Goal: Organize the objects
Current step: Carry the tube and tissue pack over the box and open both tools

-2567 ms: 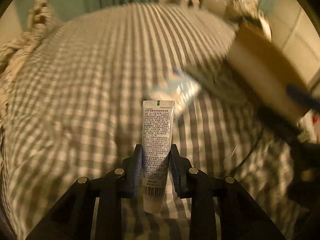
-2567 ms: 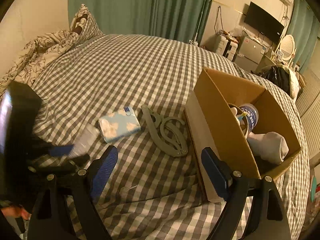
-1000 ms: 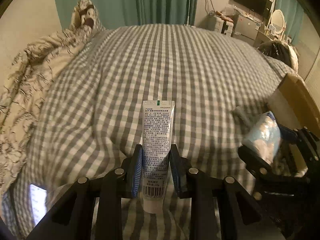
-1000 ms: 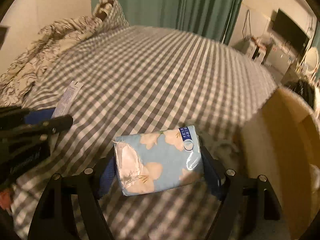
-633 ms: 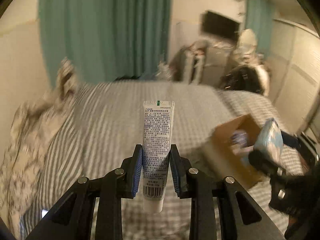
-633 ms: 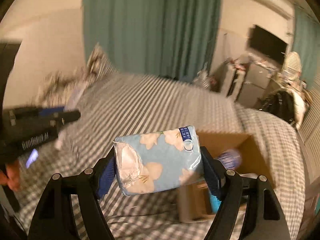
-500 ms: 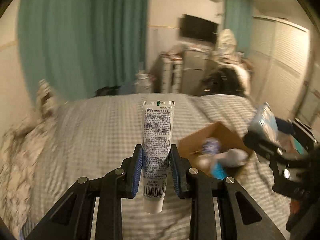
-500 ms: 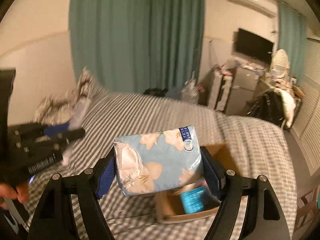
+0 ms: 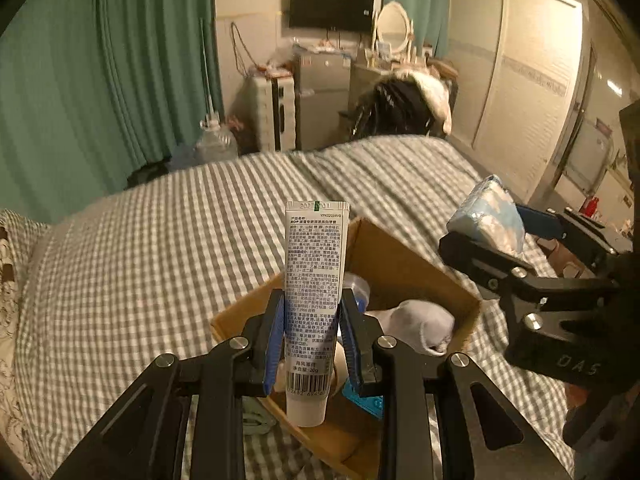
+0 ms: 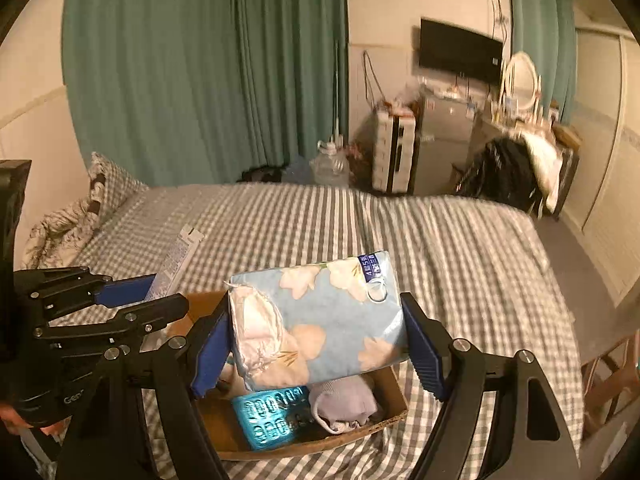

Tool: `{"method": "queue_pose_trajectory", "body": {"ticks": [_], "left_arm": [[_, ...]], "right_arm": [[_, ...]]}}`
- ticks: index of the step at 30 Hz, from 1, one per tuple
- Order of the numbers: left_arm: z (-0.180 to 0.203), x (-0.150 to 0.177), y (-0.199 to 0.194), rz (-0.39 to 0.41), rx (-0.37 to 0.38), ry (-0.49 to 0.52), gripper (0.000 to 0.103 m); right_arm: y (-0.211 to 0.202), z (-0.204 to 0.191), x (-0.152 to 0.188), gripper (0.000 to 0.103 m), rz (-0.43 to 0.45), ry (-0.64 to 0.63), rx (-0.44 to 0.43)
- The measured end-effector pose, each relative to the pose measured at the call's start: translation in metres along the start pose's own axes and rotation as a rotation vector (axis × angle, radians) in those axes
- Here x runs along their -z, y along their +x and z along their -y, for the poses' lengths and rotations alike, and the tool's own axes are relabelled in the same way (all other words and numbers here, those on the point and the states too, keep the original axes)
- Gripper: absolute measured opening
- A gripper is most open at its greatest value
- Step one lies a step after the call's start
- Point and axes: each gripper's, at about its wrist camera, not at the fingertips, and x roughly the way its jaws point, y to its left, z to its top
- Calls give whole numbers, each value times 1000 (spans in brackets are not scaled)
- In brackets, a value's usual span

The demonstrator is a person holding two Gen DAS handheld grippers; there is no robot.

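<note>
left wrist view shows our left claw [image 9: 312, 336] clamped on a white tube [image 9: 314, 280], which stands upright between the blue pads with its cap end hanging below them. right wrist view shows our right claw [image 10: 316, 344] squeezing a blue flowered tissue pack [image 10: 320, 320] across its width. both things hang above the open cardboard box [image 9: 420, 276] that sits on the checked bed [image 9: 140, 260].

the box already holds a pale sock bundle [image 10: 344, 404], a shiny blue packet [image 10: 272, 412] and a bottle partly hidden behind the tube, so we judge free floor inside to be scarce. a drop from this height could bounce the tube off the sock bundle and over the wall. the tissue pack is soft and torn open at one end; if we let go while it is tilted it may catch on the near rim and tip out onto the bed.

our two claws are near each other over a small opening, and lowering both together risks a knock. the box stands on soft bedding, so a push on its wall could slide or tilt it. open room lies across the bed to the left and beyond the box; the near rim is the tight edge.
</note>
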Motion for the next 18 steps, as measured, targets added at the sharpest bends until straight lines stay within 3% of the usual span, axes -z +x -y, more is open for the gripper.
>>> {"method": "queue_pose_trajectory", "body": {"ticks": [6, 8, 11, 15, 18], "left_arm": [[5, 5, 40, -62, 21, 36, 30], [7, 2, 39, -59, 23, 41, 48], [1, -2, 25, -22, 2, 29, 71], [-16, -7, -17, 48, -13, 4, 81], [-33, -3, -59, 111, -52, -11, 82]], "right_arm": [[43, 11, 31, 79, -67, 20, -7], [47, 17, 31, 85, -64, 22, 7], [29, 18, 25, 90, -15, 23, 48], [-11, 11, 9, 91, 47, 32, 76], [-44, -7, -3, 91, 96, 14, 96]]}}
